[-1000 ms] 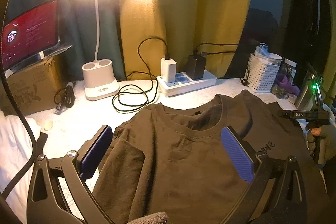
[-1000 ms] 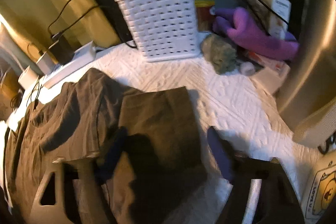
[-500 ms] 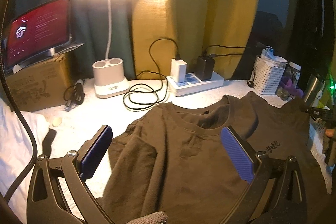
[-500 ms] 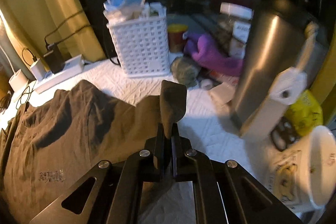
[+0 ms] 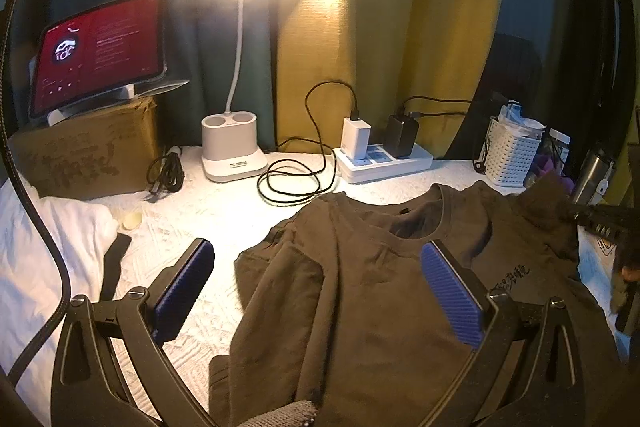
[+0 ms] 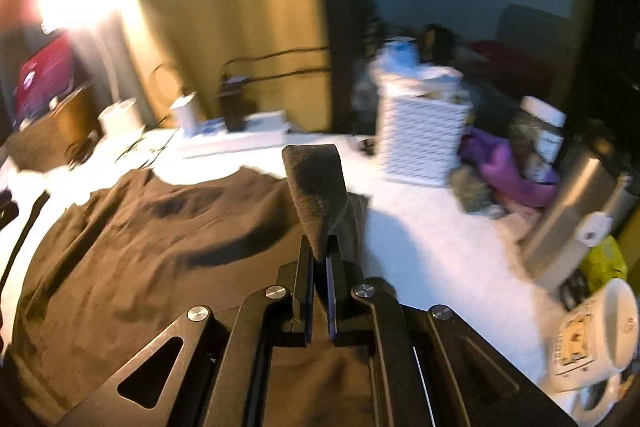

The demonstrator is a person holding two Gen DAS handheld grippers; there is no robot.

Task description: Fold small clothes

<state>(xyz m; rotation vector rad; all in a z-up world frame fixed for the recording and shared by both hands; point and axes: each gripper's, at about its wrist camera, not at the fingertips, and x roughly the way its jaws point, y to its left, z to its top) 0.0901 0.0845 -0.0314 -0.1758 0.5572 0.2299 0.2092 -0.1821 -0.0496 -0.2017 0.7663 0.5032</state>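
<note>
A dark brown T-shirt [image 5: 360,291] lies face up on the white bedding, collar toward the back, small dark print on its chest. My left gripper [image 5: 320,291] hovers open above the shirt's left shoulder, blue pads [image 5: 452,291] wide apart, nothing between them. In the right wrist view my right gripper [image 6: 320,259] is shut on the shirt's sleeve [image 6: 316,187], which sticks up from between the pads, lifted off the bed while the body of the T-shirt [image 6: 140,239] stays flat. That right gripper [image 5: 600,223] shows at the right edge of the left wrist view.
At the back stand a lit desk lamp [image 5: 232,155], a power strip [image 5: 384,159] with chargers and a looped black cable [image 5: 292,179], a tablet [image 5: 96,55] on a cardboard box, and a white basket [image 6: 420,139]. A steel flask [image 6: 572,211] and a mug [image 6: 596,331] crowd the right.
My right gripper shut on the sleeve and has lifted it up and toward the left. My left gripper drifted left, staying open above the shirt.
</note>
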